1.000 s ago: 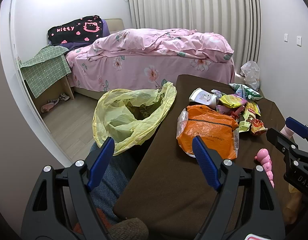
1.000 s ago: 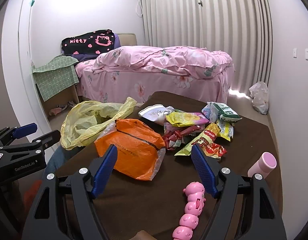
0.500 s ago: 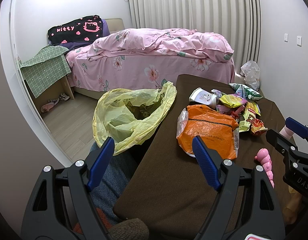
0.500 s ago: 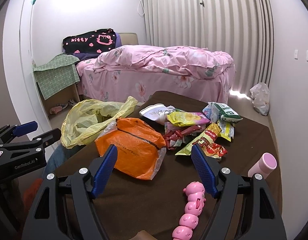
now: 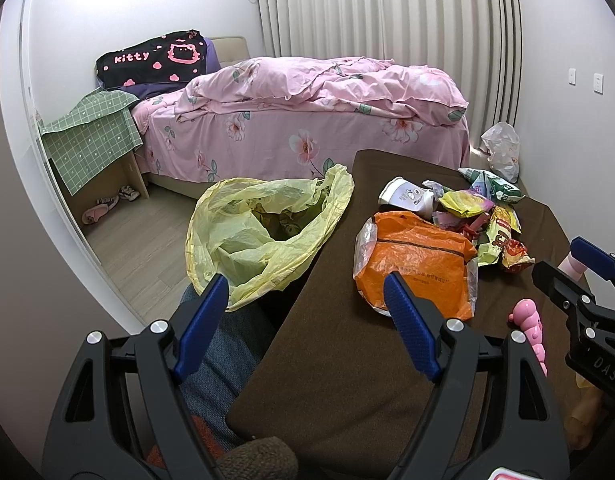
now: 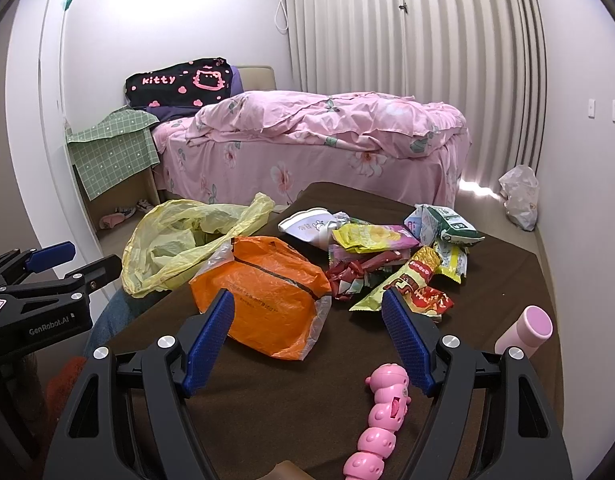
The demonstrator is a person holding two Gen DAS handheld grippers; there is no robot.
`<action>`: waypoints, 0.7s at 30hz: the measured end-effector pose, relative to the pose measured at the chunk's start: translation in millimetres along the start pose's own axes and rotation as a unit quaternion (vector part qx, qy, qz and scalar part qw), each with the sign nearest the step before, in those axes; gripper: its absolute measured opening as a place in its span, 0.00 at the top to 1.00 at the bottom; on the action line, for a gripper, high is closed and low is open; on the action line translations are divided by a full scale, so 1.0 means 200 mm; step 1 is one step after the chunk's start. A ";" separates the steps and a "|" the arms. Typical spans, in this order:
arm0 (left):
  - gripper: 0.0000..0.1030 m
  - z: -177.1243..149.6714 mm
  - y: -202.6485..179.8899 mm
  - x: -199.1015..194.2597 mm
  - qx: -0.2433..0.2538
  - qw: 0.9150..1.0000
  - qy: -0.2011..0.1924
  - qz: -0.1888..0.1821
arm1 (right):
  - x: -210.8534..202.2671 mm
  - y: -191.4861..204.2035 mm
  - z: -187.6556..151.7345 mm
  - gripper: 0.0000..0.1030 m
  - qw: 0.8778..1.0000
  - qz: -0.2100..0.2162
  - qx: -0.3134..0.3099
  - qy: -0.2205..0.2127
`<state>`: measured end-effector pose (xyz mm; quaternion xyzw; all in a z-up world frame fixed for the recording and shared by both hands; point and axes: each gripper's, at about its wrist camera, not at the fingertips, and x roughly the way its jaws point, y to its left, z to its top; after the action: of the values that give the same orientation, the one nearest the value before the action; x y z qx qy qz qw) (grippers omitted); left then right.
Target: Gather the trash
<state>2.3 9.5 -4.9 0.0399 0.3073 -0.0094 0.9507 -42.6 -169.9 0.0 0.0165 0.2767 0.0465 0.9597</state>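
Observation:
An orange plastic bag [image 5: 417, 268] [image 6: 263, 292] lies on the brown table [image 5: 339, 360] [image 6: 291, 396]. Behind it is a pile of snack wrappers [image 5: 495, 220] [image 6: 395, 256] and a crushed white paper cup [image 5: 405, 198] [image 6: 311, 224]. An open yellow trash bag [image 5: 263, 232] [image 6: 183, 240] hangs off the table's left edge. My left gripper [image 5: 307, 300] is open and empty, low over the table's left edge. My right gripper [image 6: 307, 312] is open and empty, just short of the orange bag.
A pink caterpillar toy [image 6: 381, 412] [image 5: 527, 324] and a pink cylinder [image 6: 525, 330] lie on the table's right side. A pink bed [image 6: 315, 140] stands behind the table. A white bag [image 6: 519, 196] sits on the floor by the curtain.
The right wrist view has risen and shifted slightly. The left gripper has not moved. Nothing on the table has moved.

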 end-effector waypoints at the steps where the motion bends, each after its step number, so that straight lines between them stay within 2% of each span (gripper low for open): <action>1: 0.26 0.00 0.00 0.00 0.000 1.000 0.000 0.000 | 0.00 0.00 0.00 0.30 1.000 -0.001 0.000 0.000; 21: 0.26 0.00 0.00 0.00 -0.001 1.000 0.000 0.000 | 0.01 -0.01 0.00 0.30 1.000 0.000 -0.004 0.000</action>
<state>2.5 9.2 -4.6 0.0393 0.3075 -0.0096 0.9507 -41.5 -170.8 -0.9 0.0132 0.2769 0.0478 0.9596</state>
